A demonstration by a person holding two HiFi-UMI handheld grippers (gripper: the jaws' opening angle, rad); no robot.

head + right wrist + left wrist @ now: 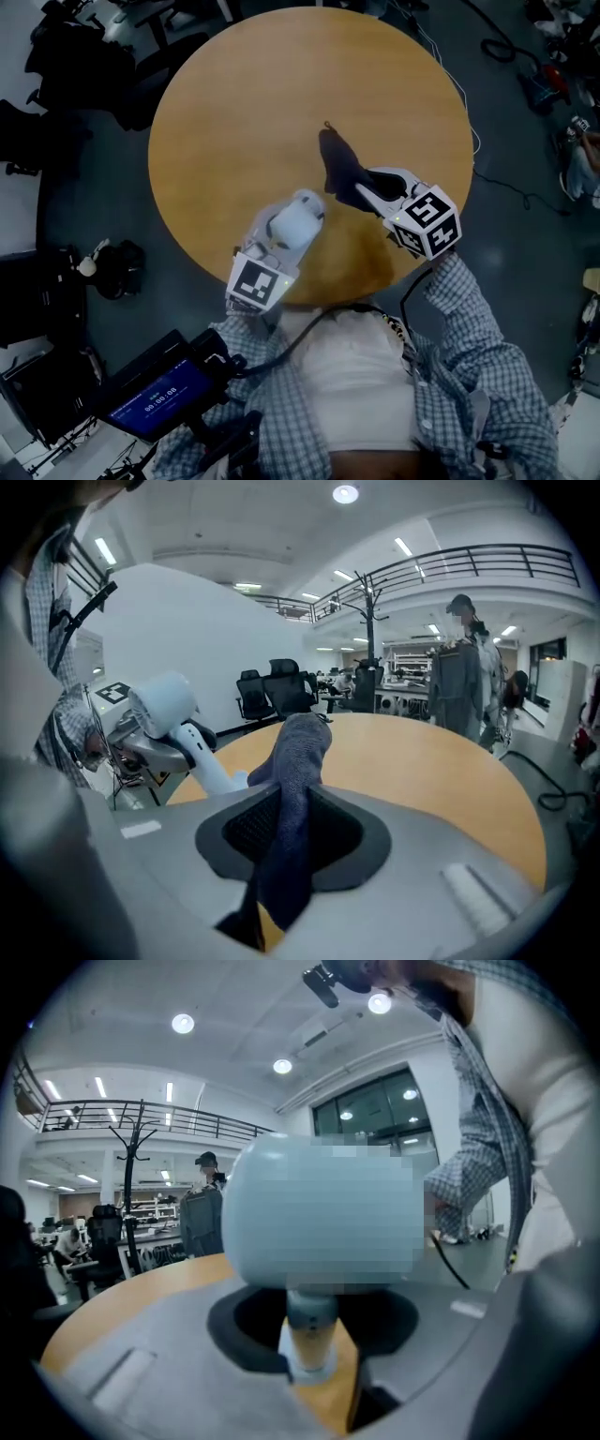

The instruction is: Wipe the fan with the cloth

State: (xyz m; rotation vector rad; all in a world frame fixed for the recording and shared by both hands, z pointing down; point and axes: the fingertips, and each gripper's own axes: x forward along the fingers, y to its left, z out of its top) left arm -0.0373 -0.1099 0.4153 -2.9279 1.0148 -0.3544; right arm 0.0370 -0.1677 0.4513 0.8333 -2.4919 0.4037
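Note:
A small pale-blue fan (298, 219) with a rounded head is held over the near edge of the round wooden table (234, 122). My left gripper (279, 234) is shut on its stem. In the left gripper view the fan's head (319, 1213) fills the middle and its stem (310, 1327) stands between the jaws of my left gripper (314, 1340). My right gripper (367, 191) is shut on a dark blue-grey cloth (339, 165), which hangs out past its jaws over the table. In the right gripper view the cloth (296, 780) runs through my right gripper (286, 841), with the fan (167, 708) close on the left.
A device with a blue screen (155, 398) hangs at my lower left. Dark office chairs (66, 56) and cables (502, 47) lie around the table. A person (459, 682) stands beyond the table's far side, near a coat stand (371, 611).

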